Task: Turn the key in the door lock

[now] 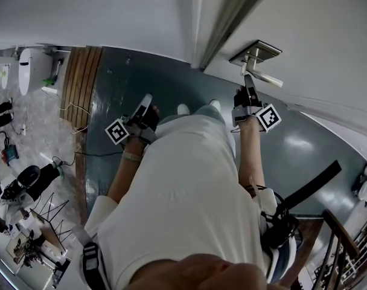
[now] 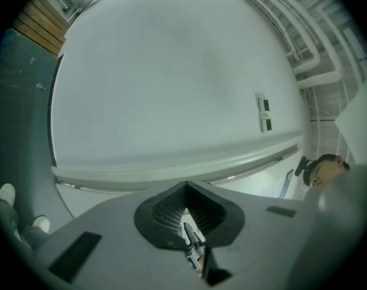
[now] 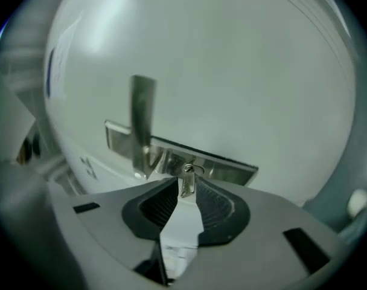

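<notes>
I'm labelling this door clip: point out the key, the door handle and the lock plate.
key (image 3: 186, 186), right gripper view, on its exposed part
door handle (image 3: 142, 110), right gripper view, middle of the lever
lock plate (image 3: 230, 169), right gripper view, bare right end

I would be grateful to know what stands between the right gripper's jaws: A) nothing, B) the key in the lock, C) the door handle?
B: the right gripper view shows the key standing in the lock plate between the right gripper's parted jaws.
</notes>
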{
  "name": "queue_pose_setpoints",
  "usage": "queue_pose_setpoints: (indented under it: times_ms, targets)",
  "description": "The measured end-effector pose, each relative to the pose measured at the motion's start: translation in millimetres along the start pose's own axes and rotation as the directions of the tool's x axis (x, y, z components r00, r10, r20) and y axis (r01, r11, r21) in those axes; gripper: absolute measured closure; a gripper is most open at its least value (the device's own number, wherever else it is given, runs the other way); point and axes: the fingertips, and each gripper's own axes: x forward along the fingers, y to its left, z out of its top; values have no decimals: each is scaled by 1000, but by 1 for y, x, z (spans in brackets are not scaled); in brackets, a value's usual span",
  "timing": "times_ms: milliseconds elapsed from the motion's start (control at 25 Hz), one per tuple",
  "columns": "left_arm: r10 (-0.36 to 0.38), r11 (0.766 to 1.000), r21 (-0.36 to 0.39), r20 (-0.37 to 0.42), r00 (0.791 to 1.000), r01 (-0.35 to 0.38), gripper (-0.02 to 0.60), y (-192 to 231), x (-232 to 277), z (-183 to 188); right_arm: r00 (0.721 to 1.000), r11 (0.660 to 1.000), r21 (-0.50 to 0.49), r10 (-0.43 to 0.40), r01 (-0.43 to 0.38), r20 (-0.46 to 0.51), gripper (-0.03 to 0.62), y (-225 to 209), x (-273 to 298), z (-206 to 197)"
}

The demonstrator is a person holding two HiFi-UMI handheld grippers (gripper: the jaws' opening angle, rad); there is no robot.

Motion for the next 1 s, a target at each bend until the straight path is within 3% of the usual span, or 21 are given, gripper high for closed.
queue_pose_setpoints:
  times_ms: [40, 80, 120, 160, 200, 240, 280, 320, 360, 440, 520, 760, 880, 1000]
  targets:
    - [-4, 1000, -3, 1, 1000, 4, 574, -1, 1, 0, 999, 978, -206, -48, 43, -20, 520, 7, -4, 1]
    - [-7, 1000, -5, 2, 1000, 7, 574, -2, 1, 0, 993, 887, -454, -114, 87, -33, 517, 12, -7, 0]
    - [-10, 1000, -8, 1, 1000, 10, 574, -3, 2, 0, 981, 709, -694, -194, 125, -22, 517, 15, -9, -3]
    - [-11, 1000, -11, 1, 1000, 11, 574, -3, 2, 1, 963, 472, -869, -270, 149, 18, 517, 16, -10, -6]
    - [-10, 1000, -13, -1, 1000, 10, 574, -1, 2, 1, 943, 227, -962, -325, 153, 73, 517, 18, -9, -10]
    - [-10, 1000, -14, -2, 1000, 10, 574, 0, 2, 1, 926, 20, -990, -356, 139, 123, 517, 18, -6, -14]
    - [-9, 1000, -16, -3, 1000, 8, 574, 2, 3, 0, 915, -133, -985, -373, 114, 156, 517, 17, -2, -17]
    - [-6, 1000, -18, -4, 1000, 6, 574, 4, 3, -1, 907, -237, -968, -383, 86, 174, 517, 14, 3, -21]
    - [-4, 1000, -18, -5, 1000, 4, 574, 5, 4, -2, 901, -307, -950, -392, 61, 185, 517, 10, 8, -24]
    - [-1, 1000, -12, -4, 1000, 1, 574, 4, 3, -1, 889, -394, -918, -406, 38, 211, 517, 3, 17, -27]
    - [2, 1000, -4, 4, 1000, -2, 574, 2, 0, 1, 883, -432, -900, -396, 63, 252, 517, 2, 23, -25]
    - [10, 1000, -7, 29, 1000, -9, 574, 2, -6, 5, 870, -437, -882, -349, 179, 349, 520, 6, 31, -15]
    - [9, 1000, -9, 28, 1000, -9, 574, 1, -6, 5, 861, -401, -891, -355, 211, 364, 520, 6, 34, -12]
    - [10, 1000, -10, 26, 1000, -10, 574, 2, -6, 2, 865, -287, -927, -368, 242, 340, 533, 5, 34, -9]
